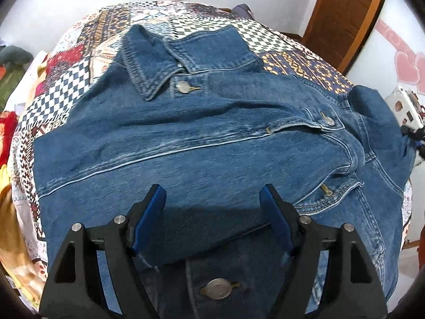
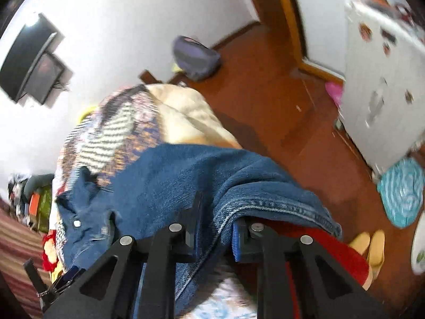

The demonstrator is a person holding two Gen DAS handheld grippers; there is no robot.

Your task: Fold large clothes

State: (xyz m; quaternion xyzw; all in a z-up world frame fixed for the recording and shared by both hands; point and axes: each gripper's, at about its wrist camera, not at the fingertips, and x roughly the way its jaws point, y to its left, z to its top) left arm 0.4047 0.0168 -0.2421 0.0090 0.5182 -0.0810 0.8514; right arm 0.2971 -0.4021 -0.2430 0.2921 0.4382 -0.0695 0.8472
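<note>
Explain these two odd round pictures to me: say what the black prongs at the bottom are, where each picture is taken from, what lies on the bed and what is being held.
The black prongs are handheld two-finger grippers, one in each of a person's hands, each carrying a wide-angle camera that looks along its fingers. One picture comes from the left gripper. Its blue-padded jaws stand open above a denim jacket, which lies spread on a patchwork bedspread with its collar at the far end. The other picture, blurred, comes from the right gripper. Its jaws are closed on a fold of the same jacket at the bed's edge, above a wooden floor.
</note>
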